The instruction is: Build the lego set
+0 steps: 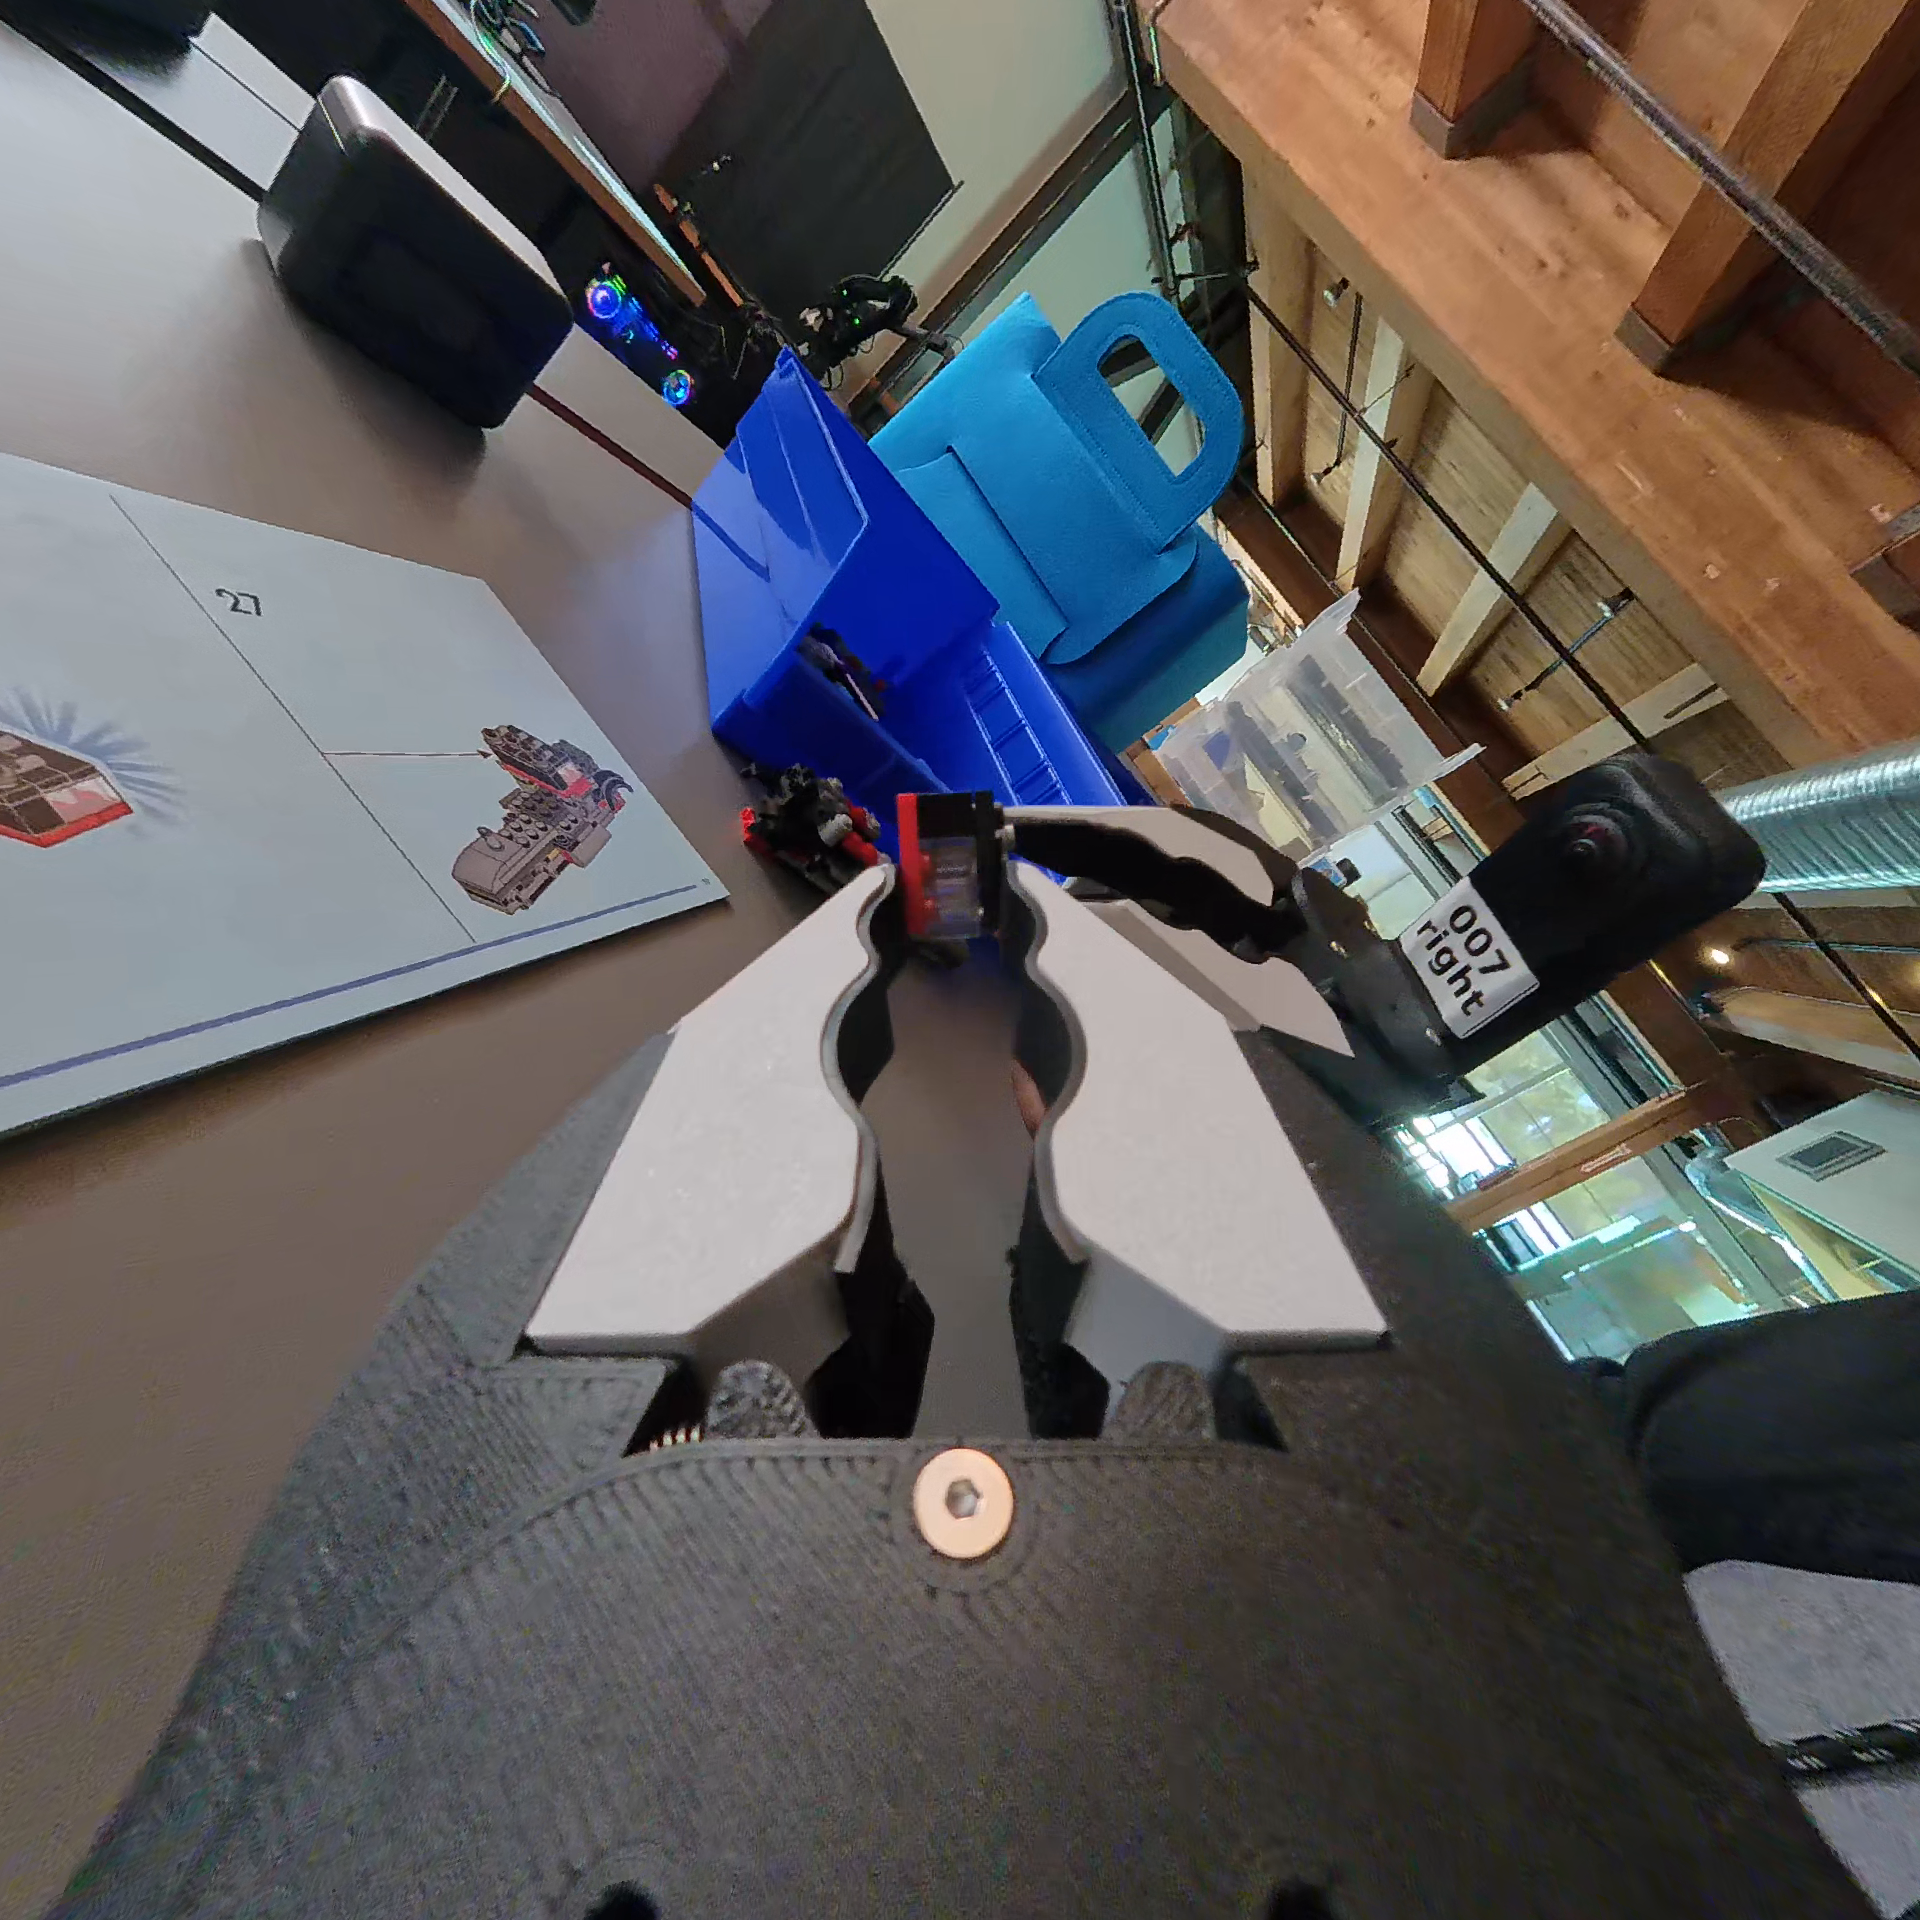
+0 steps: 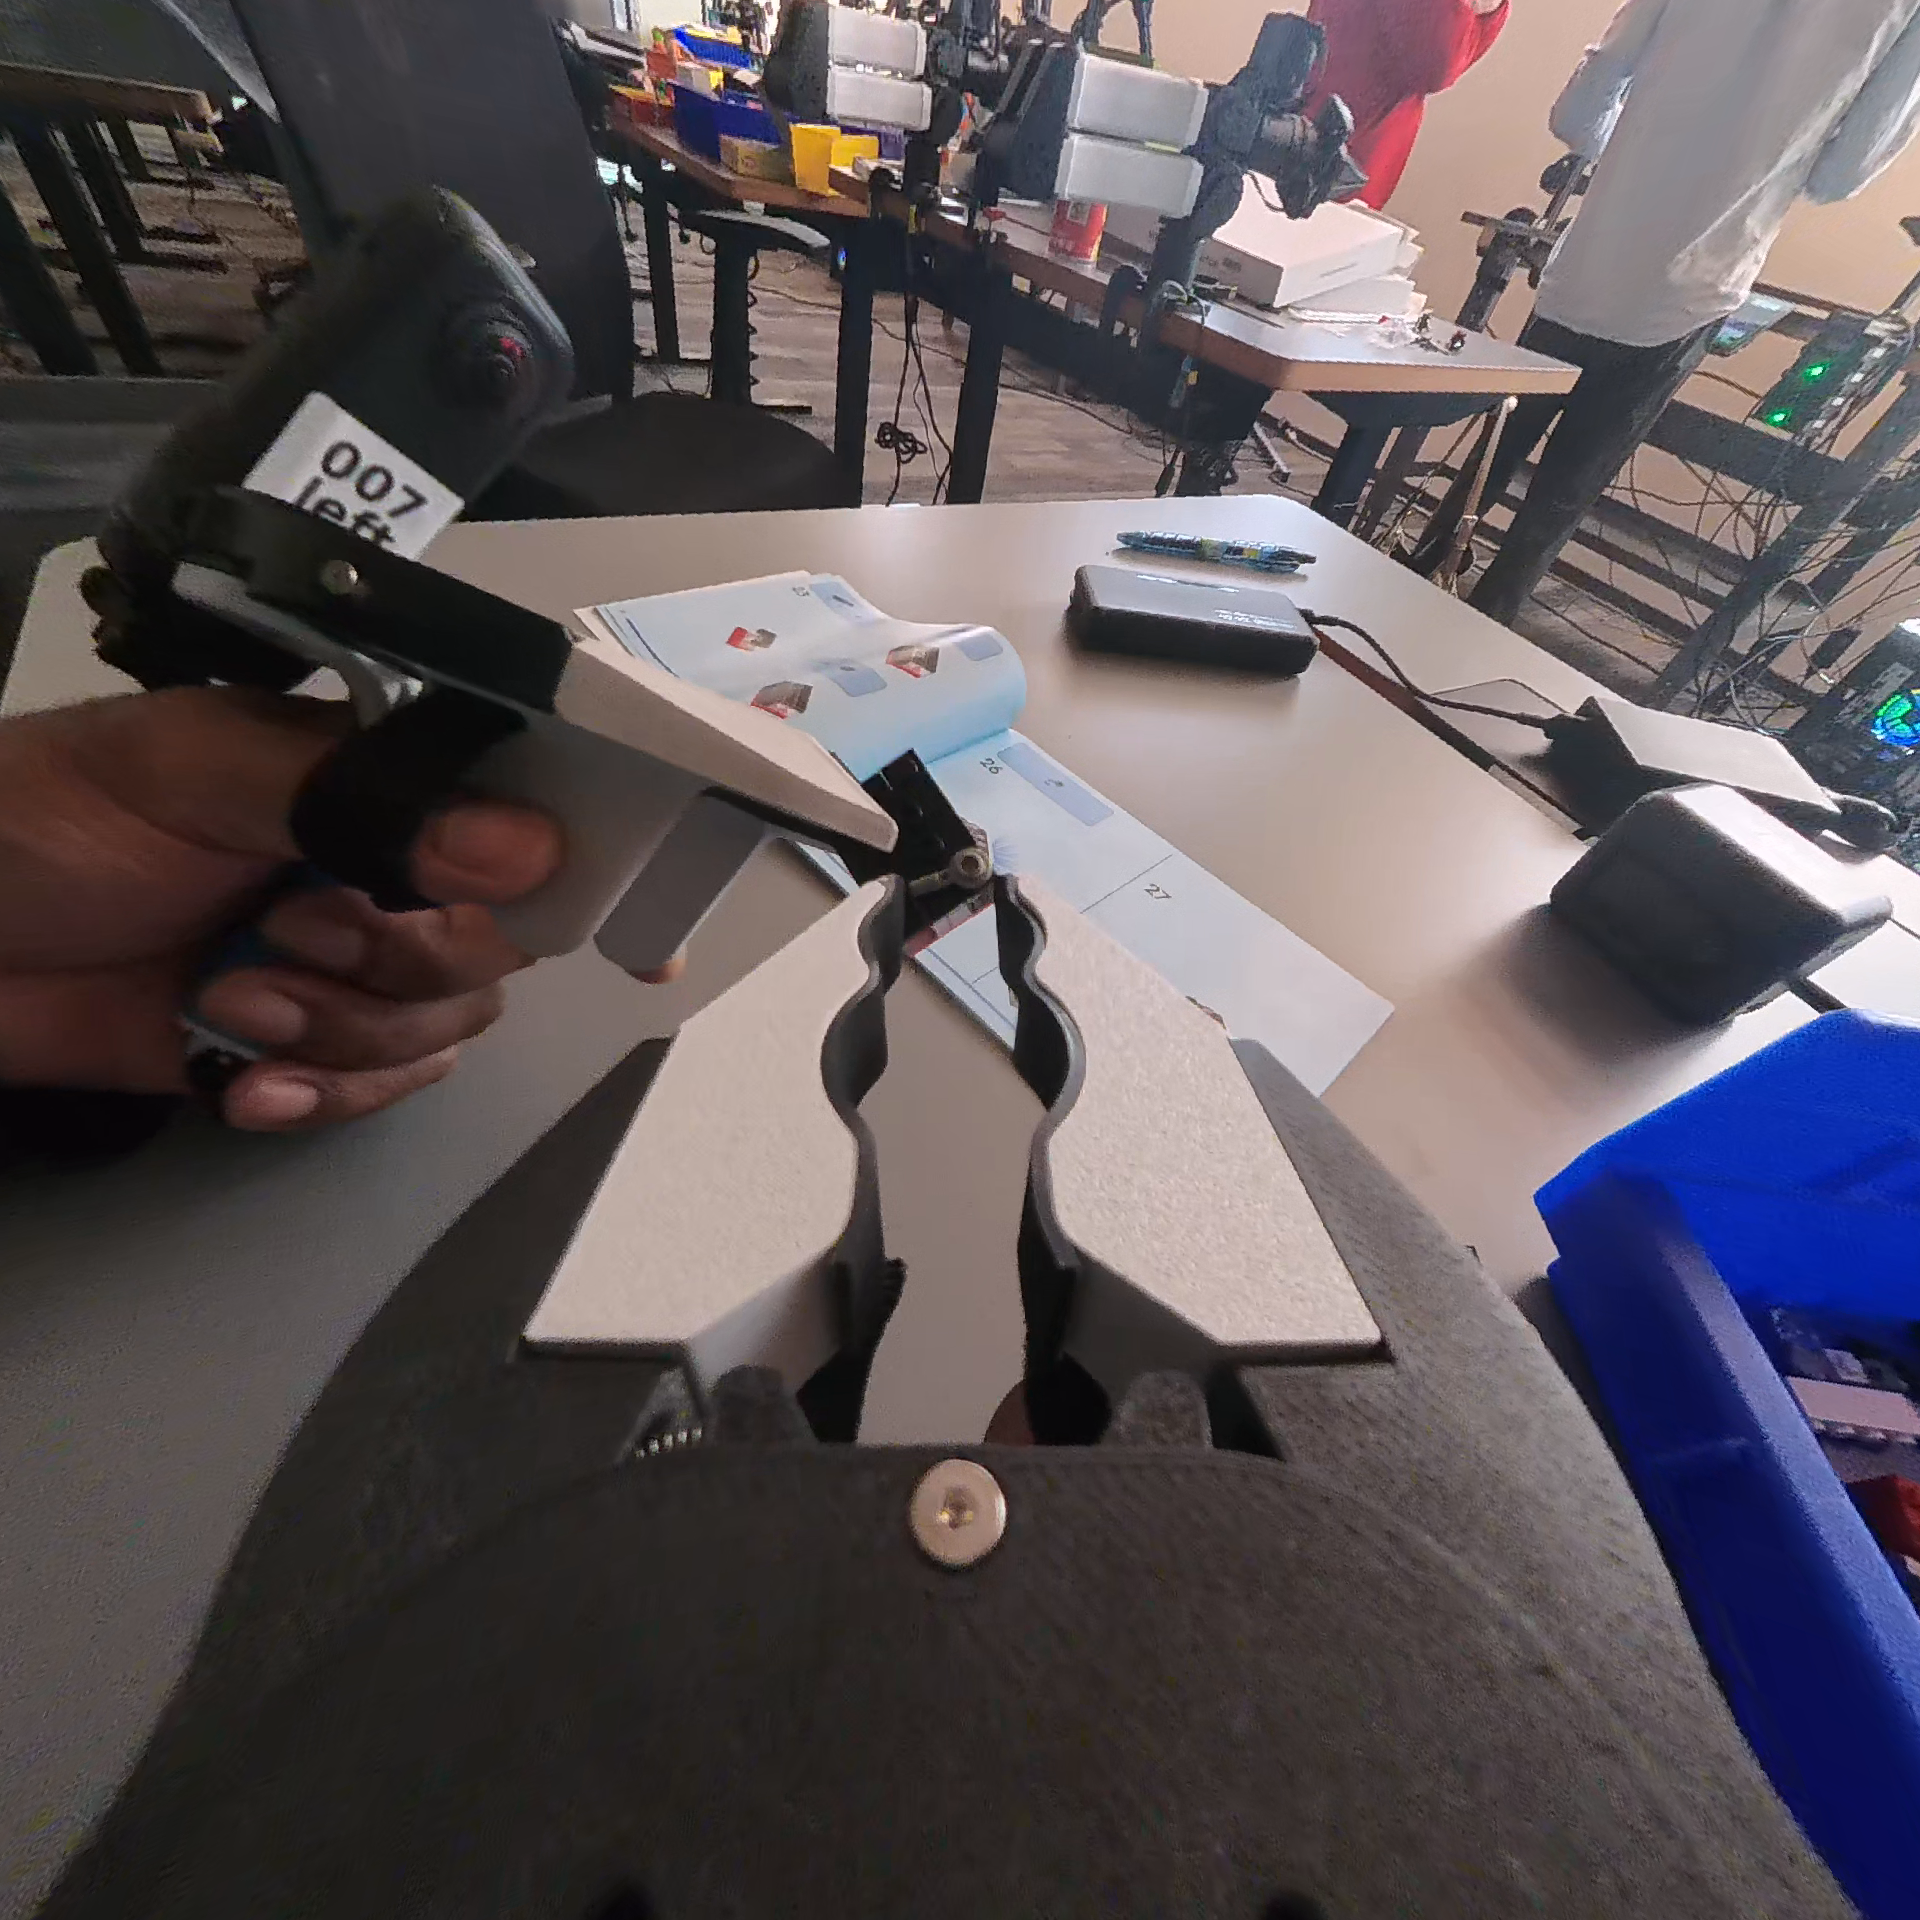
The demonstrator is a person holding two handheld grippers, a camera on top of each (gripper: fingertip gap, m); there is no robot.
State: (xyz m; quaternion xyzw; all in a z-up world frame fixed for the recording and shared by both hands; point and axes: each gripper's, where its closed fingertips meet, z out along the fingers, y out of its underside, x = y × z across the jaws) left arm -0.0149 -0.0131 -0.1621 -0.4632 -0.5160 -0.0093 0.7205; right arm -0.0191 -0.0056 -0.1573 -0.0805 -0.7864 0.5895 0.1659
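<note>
A small lego sub-assembly (image 1: 951, 883) of red, black and clear blue parts is held above the table. My left gripper (image 1: 948, 896) is shut on it. My right gripper (image 1: 1023, 831) comes in from the right and touches its right side. In the right wrist view my right gripper (image 2: 945, 902) is shut on the same sub-assembly (image 2: 935, 842), where a grey pin shows. The left gripper (image 2: 883, 836), held by a hand (image 2: 208, 883), grips it from the left. A dark, partly built lego model (image 1: 805, 826) lies on the table just beyond.
The open instruction booklet (image 1: 312, 748) lies on the table, also in the right wrist view (image 2: 1091, 831). A blue parts bin (image 1: 810, 582) (image 2: 1714, 1299) and a light blue felt bag (image 1: 1049, 499) stand close by. A black box (image 2: 1704, 894) and a power bank (image 2: 1190, 620) lie farther off. Both grippers' tips are close together, under 4 cm apart.
</note>
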